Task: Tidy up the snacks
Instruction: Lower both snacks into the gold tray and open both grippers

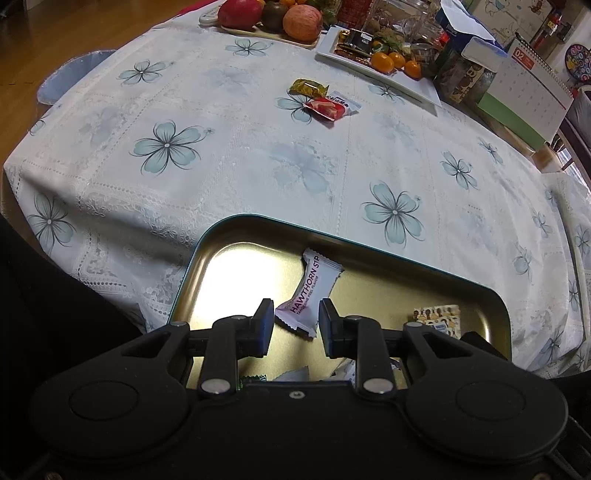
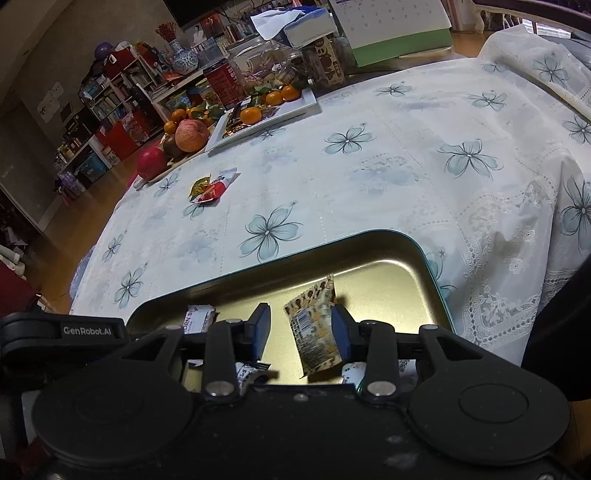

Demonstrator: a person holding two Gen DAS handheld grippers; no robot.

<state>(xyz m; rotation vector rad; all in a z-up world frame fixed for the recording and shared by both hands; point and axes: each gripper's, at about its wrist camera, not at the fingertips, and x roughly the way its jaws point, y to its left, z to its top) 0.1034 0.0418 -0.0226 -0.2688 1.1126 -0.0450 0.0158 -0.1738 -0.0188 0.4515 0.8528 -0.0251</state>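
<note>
The left gripper (image 1: 295, 314) points steeply down into the gold tin (image 1: 369, 254), and the white hawthorn packet (image 1: 308, 291) lies on the tin floor with its near end between the two fingers (image 1: 264, 317). A small gap shows on each side of the wrapper, so the fingers are released and press on nothing.

The right gripper (image 2: 301, 325) also tilts down over the same tin. The yellow patterned packet (image 2: 316, 326) stands almost upright between its fingers; it leans against the finger on the right of the picture, while the other finger stays apart from it, so the fingers are released.

More wrapped snacks lie in the tin under both grippers, partly hidden.

Farther away on the flowered counter (image 1: 258, 155), a gold packet (image 1: 308, 88) and a red packet (image 1: 328, 107) lie touching each other, well apart from the tin. Behind them stand a fruit tray (image 1: 258, 31) with an apple and a white plate (image 1: 406, 86) with small oranges
</note>
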